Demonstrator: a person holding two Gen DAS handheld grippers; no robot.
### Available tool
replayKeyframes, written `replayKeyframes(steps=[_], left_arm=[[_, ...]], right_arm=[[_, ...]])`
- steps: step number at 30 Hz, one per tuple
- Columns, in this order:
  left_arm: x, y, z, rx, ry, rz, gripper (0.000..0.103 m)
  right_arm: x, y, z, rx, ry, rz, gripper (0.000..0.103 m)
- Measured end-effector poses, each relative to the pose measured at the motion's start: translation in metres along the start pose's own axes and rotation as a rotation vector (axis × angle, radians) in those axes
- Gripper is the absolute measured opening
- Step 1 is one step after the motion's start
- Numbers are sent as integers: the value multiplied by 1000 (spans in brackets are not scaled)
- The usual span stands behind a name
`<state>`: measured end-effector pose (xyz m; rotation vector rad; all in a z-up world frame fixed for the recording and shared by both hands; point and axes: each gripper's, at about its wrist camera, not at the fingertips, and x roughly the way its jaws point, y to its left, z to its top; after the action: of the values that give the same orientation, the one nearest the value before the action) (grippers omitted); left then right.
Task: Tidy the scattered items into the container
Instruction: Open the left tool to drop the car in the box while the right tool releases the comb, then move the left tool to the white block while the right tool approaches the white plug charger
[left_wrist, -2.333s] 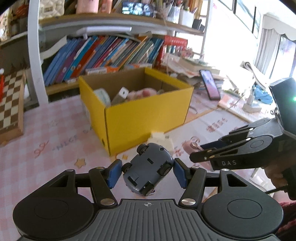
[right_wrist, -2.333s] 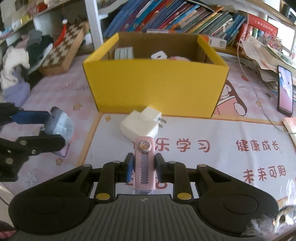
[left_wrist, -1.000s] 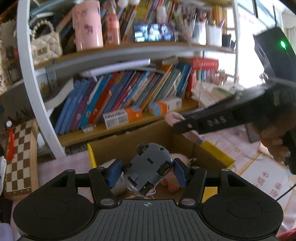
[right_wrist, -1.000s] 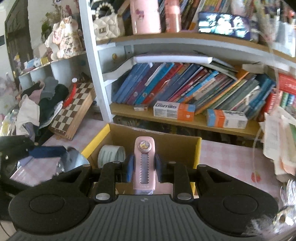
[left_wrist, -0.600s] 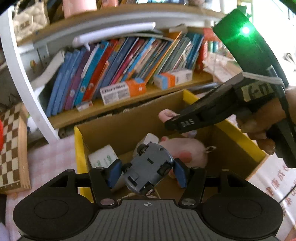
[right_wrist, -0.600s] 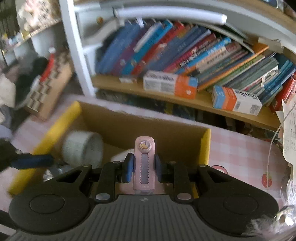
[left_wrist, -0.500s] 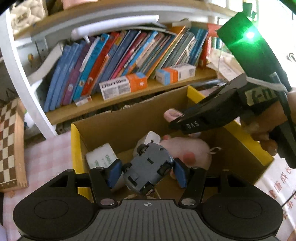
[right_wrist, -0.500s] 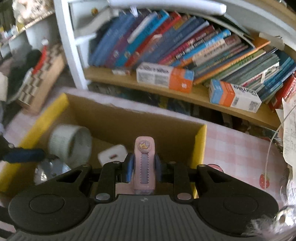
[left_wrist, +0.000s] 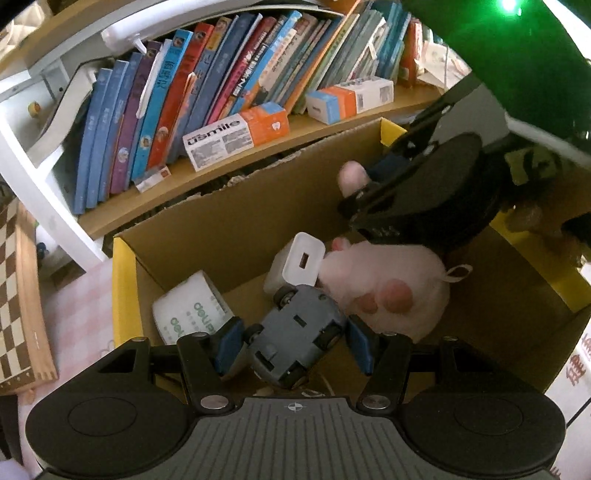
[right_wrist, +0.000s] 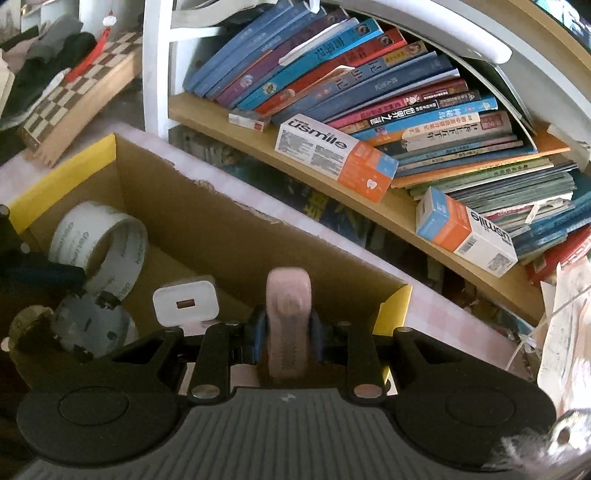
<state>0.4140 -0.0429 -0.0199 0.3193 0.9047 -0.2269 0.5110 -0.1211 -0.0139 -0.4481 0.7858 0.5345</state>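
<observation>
In the box (left_wrist: 125, 280): tape roll (left_wrist: 190, 312) left, charger (left_wrist: 297, 264) middle, plush toy (left_wrist: 391, 284) right; bookshelf (left_wrist: 258, 144) behind it.

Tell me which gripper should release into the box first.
Left, probably. The left gripper holds the toy car low over the cardboard box floor; the right gripper holds the pink utility knife nearer the far wall.

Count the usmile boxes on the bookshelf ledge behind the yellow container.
2. One usmile box lies on the wooden ledge before the leaning books; the second lies to its right on the same ledge. Others may be hidden behind the books.
</observation>
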Motion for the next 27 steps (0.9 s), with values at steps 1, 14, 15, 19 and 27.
replayKeyframes(steps=[1, 14, 15, 19, 27], left_arm=[[0, -1, 0, 5, 3, 1, 61], [-33, -8, 0, 24, -80, 88, 78], [-39, -7, 0, 20, -95, 98, 78], [-66, -5, 1, -18, -161, 124, 79], [-116, -14, -2, -56, -279, 171, 82]], right_arm=[[0, -1, 0, 3, -4, 7, 24], [-28, -21, 0, 160, -85, 117, 57], [-35, -23, 0, 178, -103, 127, 58], [-69, -34, -5, 228, -182, 162, 61], [-126, -43, -20, 260, -295, 213, 66]])
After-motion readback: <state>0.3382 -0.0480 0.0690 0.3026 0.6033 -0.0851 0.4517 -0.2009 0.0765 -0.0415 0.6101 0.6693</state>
